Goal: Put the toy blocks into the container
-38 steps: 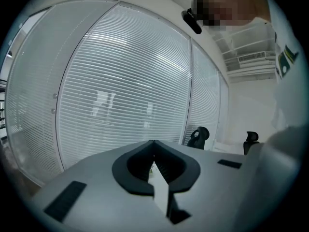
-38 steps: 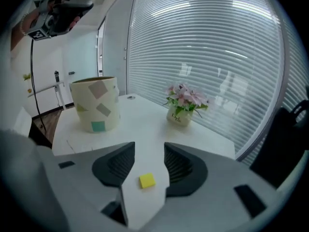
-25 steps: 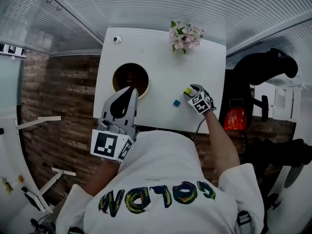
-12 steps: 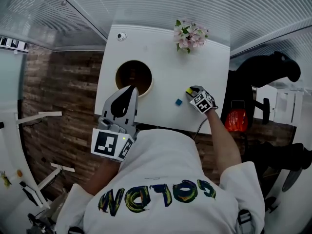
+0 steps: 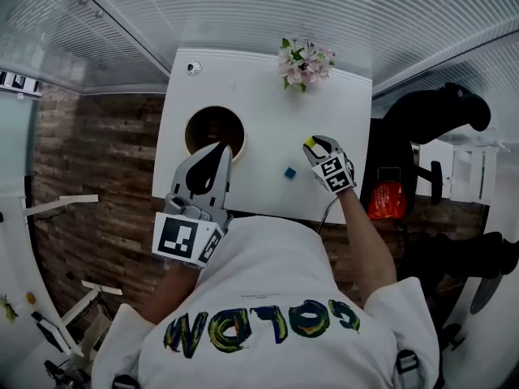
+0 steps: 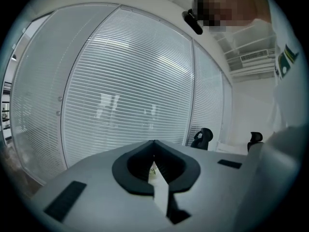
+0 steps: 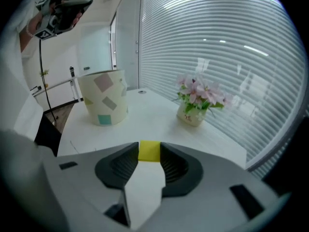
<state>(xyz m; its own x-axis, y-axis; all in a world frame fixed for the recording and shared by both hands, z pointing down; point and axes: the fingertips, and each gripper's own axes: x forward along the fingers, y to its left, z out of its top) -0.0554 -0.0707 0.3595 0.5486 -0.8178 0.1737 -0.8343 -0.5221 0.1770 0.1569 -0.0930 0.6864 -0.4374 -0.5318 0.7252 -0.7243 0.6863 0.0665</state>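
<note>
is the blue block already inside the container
No, the blue block lies on the white table near the right gripper, apart from the container.

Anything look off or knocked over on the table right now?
Nothing stands out. The container and flower pot stand upright, the blue block lies alone on the table, and the right gripper holds the yellow block squarely.

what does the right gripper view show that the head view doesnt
Only the right gripper view: the right claw closed on the yellow block's sides, and the container's coloured patches. Only the head view: the blue block on the table, the left claw, the container's open top. Both: yellow block, container, flowers, white table.
</note>
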